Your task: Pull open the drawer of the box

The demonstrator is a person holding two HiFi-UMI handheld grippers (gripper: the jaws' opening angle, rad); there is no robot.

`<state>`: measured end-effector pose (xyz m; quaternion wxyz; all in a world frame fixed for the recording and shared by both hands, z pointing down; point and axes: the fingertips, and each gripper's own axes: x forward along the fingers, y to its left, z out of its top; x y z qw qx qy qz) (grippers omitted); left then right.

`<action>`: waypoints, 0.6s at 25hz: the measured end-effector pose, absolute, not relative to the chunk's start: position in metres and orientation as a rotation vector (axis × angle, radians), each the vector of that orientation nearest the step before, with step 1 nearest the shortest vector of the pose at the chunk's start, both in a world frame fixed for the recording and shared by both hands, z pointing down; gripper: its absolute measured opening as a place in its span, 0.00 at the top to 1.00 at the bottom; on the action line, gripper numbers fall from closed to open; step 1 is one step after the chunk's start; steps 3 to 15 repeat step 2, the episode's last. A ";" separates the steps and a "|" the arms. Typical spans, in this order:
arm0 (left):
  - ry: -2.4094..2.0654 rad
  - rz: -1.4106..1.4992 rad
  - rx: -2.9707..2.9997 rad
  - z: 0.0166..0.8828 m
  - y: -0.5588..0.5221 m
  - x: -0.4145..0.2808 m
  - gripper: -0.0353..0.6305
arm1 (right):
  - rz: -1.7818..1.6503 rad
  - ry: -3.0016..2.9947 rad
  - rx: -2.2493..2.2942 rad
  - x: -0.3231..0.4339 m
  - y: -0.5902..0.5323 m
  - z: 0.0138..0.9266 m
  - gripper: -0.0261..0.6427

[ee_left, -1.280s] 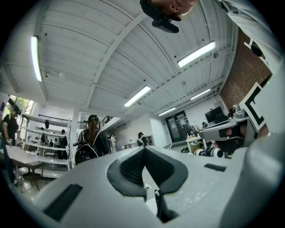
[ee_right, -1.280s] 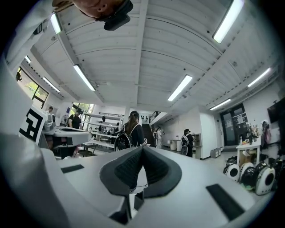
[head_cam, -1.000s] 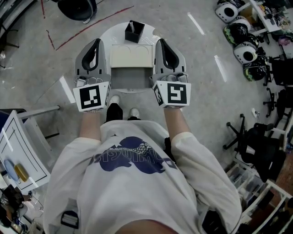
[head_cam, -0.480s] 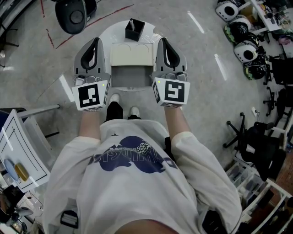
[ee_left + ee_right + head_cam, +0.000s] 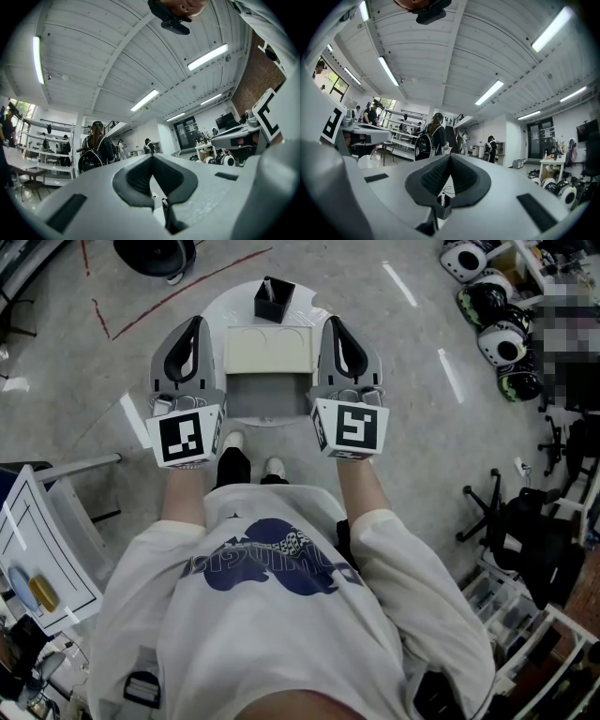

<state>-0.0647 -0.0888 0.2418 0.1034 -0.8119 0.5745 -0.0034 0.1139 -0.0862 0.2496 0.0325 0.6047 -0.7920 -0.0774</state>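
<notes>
Head view: cream rectangular box [image 5: 268,351] on round white table [image 5: 217,310], grey drawer [image 5: 267,397] standing out toward person. Grey left gripper [image 5: 194,326] and right gripper [image 5: 335,324] flank box (one each side).
Left gripper view: jaws together, nothing between.
Right gripper view: jaws together, empty.

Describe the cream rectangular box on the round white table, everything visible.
The cream rectangular box sits flat on the round white table, matte like plastic. Its grey drawer appears pulled out toward the person and looks empty. The left gripper and right gripper flank it, both shut; contact cannot be told. A small black container stands just behind it.
</notes>
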 end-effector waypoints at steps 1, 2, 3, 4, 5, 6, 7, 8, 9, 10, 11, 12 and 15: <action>1.690 -0.020 -2.393 0.240 -0.089 -0.064 0.94 | -0.238 -2.435 1.862 0.114 -0.086 0.249 0.97; 1.684 -0.028 -2.391 0.239 -0.088 -0.063 0.94 | -0.237 -2.432 1.863 0.115 -0.086 0.249 0.97; 1.684 -0.028 -2.391 0.239 -0.088 -0.063 0.94 | -0.237 -2.432 1.863 0.115 -0.086 0.249 0.97; 1.684 -0.028 -2.391 0.239 -0.088 -0.063 0.94 | -0.237 -2.432 1.863 0.115 -0.086 0.249 0.97; 1.684 -0.028 -2.391 0.239 -0.088 -0.063 0.94 | -0.237 -2.432 1.863 0.115 -0.086 0.249 0.97; 1.684 -0.028 -2.391 0.239 -0.088 -0.063 0.94 | -0.237 -2.432 1.863 0.115 -0.086 0.249 0.97; 1.684 -0.028 -2.391 0.239 -0.088 -0.063 0.94 | -0.237 -2.432 1.863 0.115 -0.086 0.249 0.97; 1.684 -0.028 -2.391 0.239 -0.088 -0.063 0.94 | -0.237 -2.432 1.863 0.115 -0.086 0.249 0.97; 1.684 -0.028 -2.391 0.239 -0.088 -0.063 0.94 | -0.237 -2.432 1.863 0.115 -0.086 0.249 0.97; 1.684 -0.028 -2.391 0.239 -0.088 -0.063 0.94 | -0.237 -2.432 1.863 0.115 -0.086 0.249 0.97; 1.684 -0.028 -2.391 0.239 -0.088 -0.063 0.94 | -0.237 -2.432 1.863 0.115 -0.086 0.249 0.97; 1.684 -0.028 -2.391 0.239 -0.088 -0.063 0.94 | -0.237 -2.432 1.863 0.115 -0.086 0.249 0.97; 1.684 -0.028 -2.391 0.239 -0.088 -0.063 0.94 | -0.237 -2.432 1.863 0.115 -0.086 0.249 0.97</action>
